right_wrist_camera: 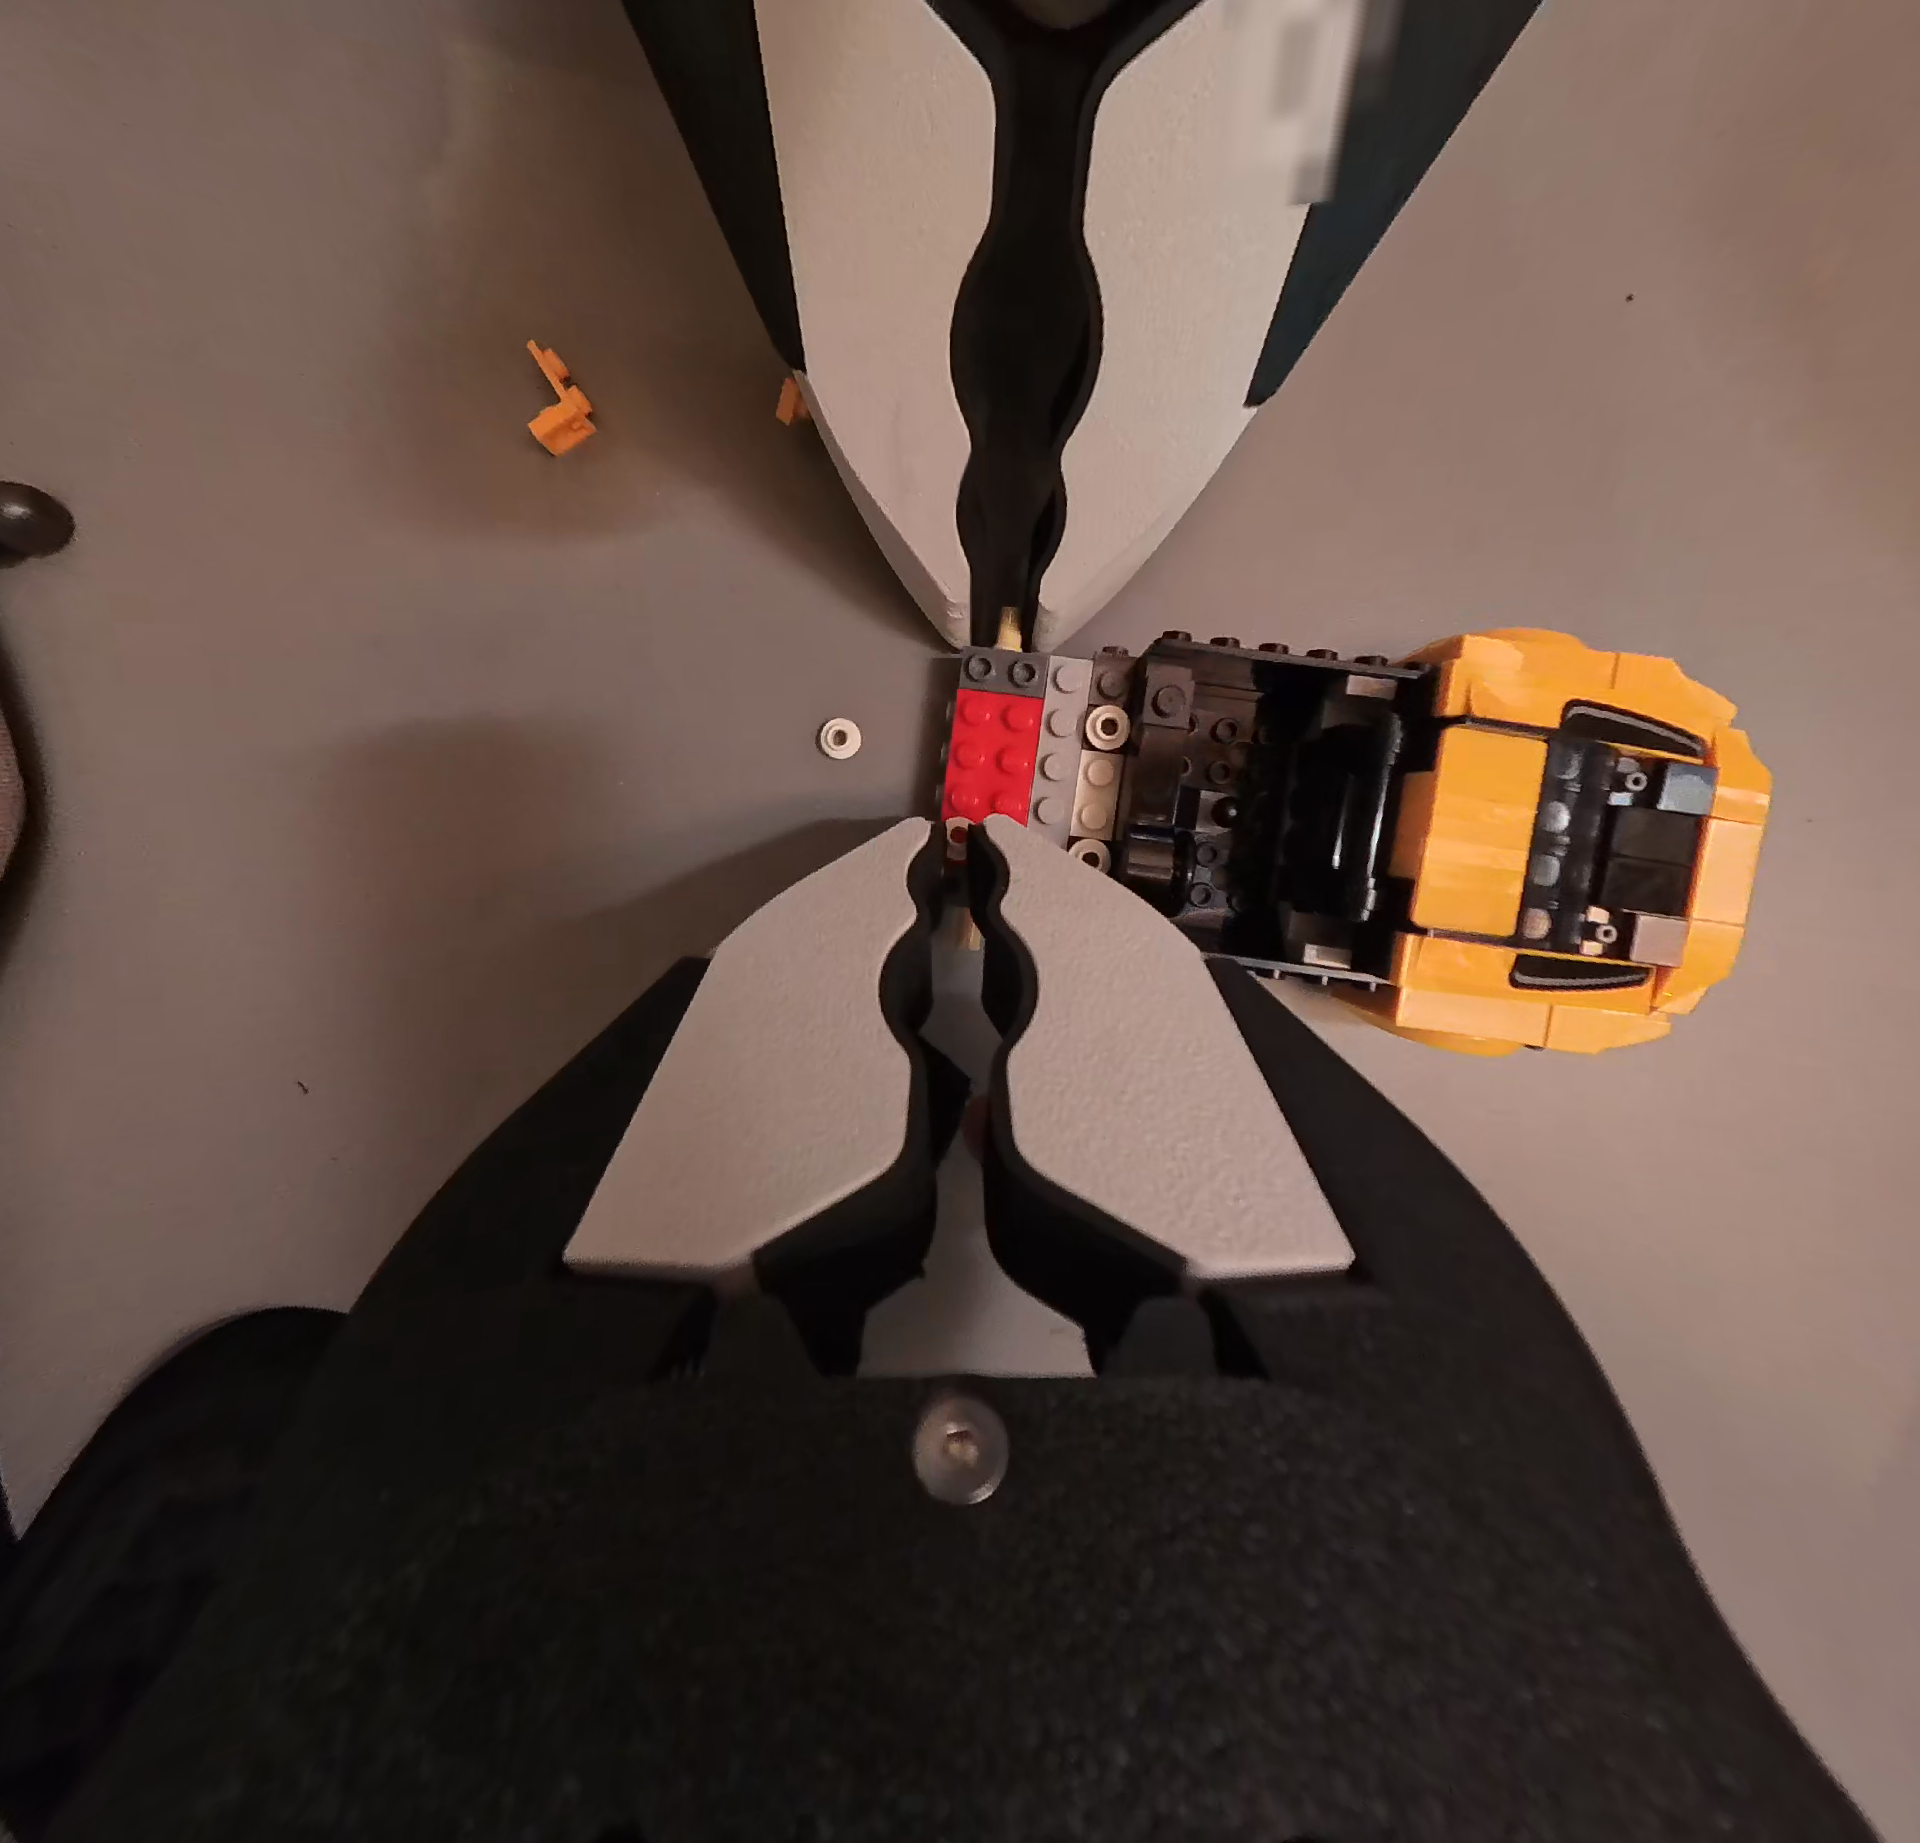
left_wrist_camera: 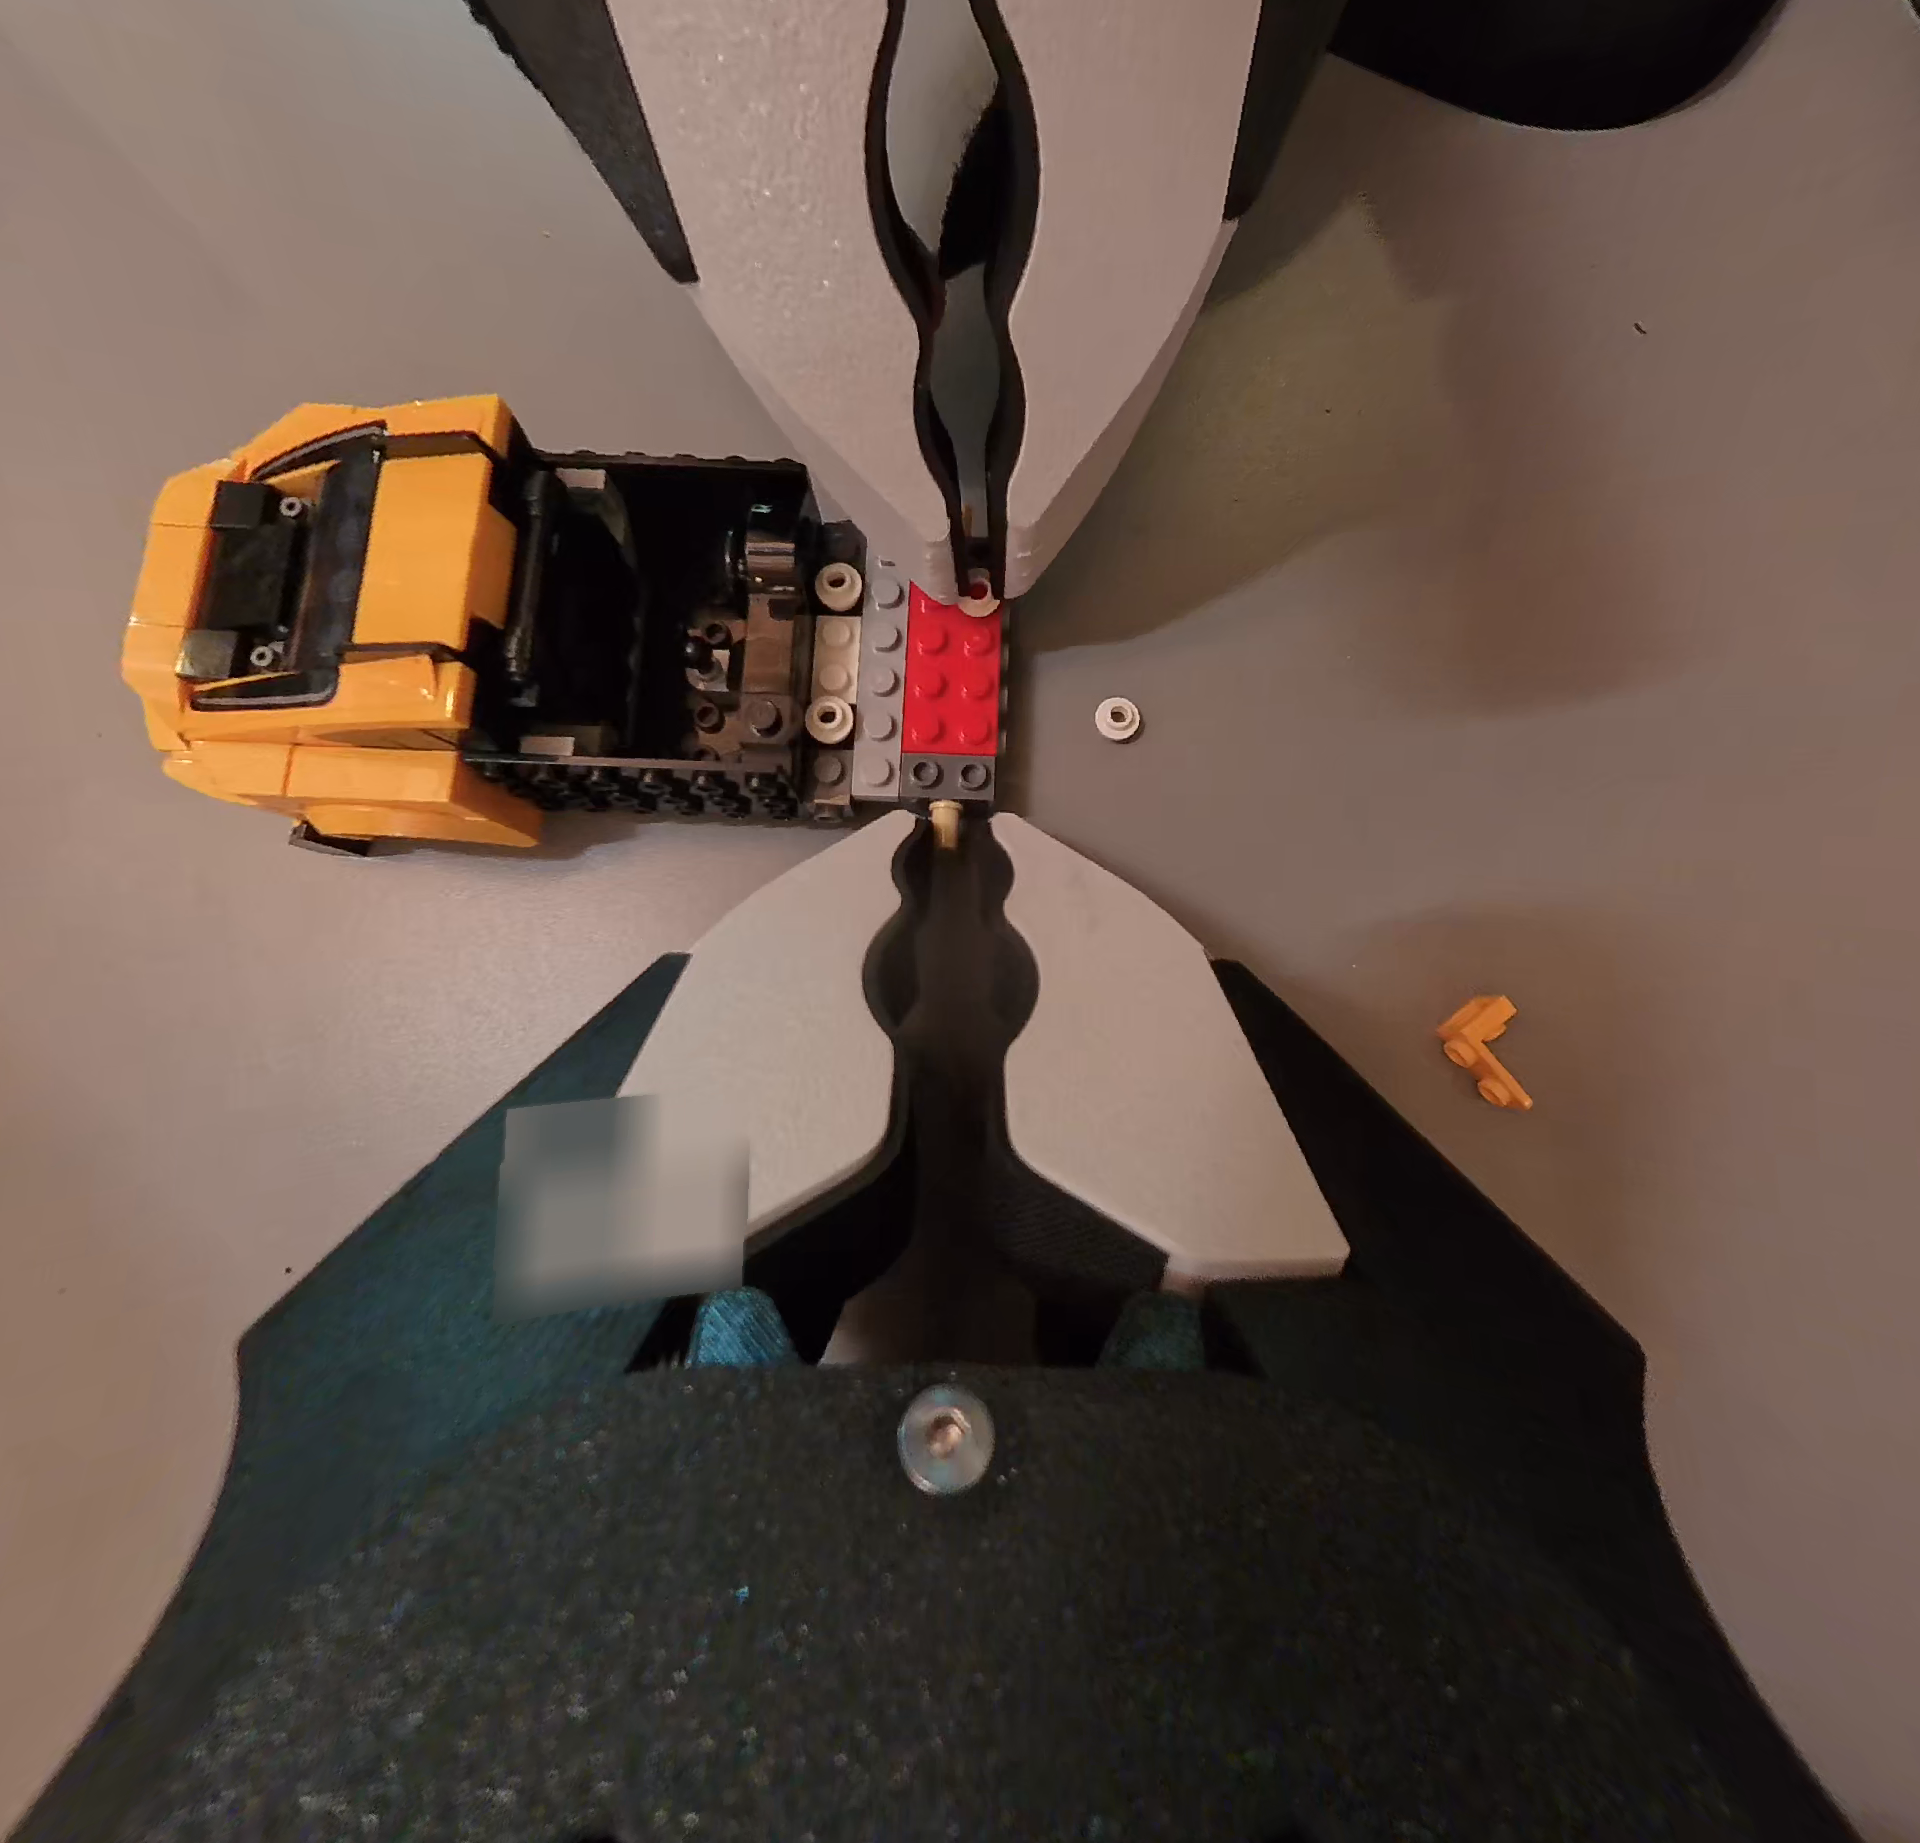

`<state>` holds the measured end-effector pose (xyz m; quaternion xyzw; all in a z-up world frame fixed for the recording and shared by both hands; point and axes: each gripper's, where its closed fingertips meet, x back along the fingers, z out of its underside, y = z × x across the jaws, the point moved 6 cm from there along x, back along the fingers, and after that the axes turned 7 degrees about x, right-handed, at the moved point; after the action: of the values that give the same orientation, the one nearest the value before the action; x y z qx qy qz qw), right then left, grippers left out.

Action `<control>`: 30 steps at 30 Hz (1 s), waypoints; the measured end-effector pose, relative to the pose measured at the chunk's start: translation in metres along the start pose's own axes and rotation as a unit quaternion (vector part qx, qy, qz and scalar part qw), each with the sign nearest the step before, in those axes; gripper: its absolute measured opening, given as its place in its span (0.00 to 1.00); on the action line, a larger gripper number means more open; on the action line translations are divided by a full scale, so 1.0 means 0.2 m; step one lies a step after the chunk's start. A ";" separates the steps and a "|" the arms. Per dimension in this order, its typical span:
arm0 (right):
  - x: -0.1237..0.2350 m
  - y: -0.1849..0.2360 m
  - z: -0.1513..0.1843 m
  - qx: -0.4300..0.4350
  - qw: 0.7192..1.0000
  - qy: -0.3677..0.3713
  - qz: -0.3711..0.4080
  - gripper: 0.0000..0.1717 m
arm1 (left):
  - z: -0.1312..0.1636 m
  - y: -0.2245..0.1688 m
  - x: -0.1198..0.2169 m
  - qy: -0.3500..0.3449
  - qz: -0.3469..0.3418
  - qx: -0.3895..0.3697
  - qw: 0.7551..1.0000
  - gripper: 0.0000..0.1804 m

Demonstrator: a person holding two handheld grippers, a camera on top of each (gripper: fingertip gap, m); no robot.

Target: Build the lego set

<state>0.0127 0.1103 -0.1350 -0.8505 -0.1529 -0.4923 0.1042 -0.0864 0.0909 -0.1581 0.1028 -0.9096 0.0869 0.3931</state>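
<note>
Your left tongs clench the tan axle pin, anchoring the brick car; your right tongs pinch the white round stud opposite, beside the red plate.

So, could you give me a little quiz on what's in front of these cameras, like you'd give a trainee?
1. True or false: the body of the brick-built toy car is blue.
2. Pick one: the studded plate at the car's stripped-down end is A green, B red, C yellow.
3. Fill in the shape: the loose pale piece on the table beside that plate is ___.
Key: 1 false (it is orange); 2 B; 3 round.
</note>
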 end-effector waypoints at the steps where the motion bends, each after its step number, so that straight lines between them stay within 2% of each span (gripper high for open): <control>1: 0.00 0.00 0.00 -0.001 1.000 0.002 0.000 0.02 | 0.00 0.00 0.00 0.000 -0.001 0.000 1.000 0.04; 8: -0.01 0.00 0.01 -0.004 1.000 0.012 0.002 0.03 | 0.00 0.00 0.00 -0.001 -0.001 0.001 1.000 0.03; 22: -0.02 -0.02 -0.05 0.021 0.993 0.108 -0.039 0.03 | 0.00 0.00 -0.01 -0.006 0.007 0.005 1.000 0.05; 25: -0.02 -0.02 -0.05 0.020 0.994 0.101 -0.034 0.03 | 0.00 0.01 0.00 -0.006 0.007 0.006 1.000 0.05; 30: 0.00 0.00 -0.02 0.026 0.998 0.048 0.011 0.05 | 0.01 0.01 0.00 -0.007 0.008 0.003 1.000 0.05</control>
<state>0.0086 0.1096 -0.1335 -0.8244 -0.1515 -0.5273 0.1388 -0.0876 0.0916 -0.1590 0.0979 -0.9130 0.0922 0.3853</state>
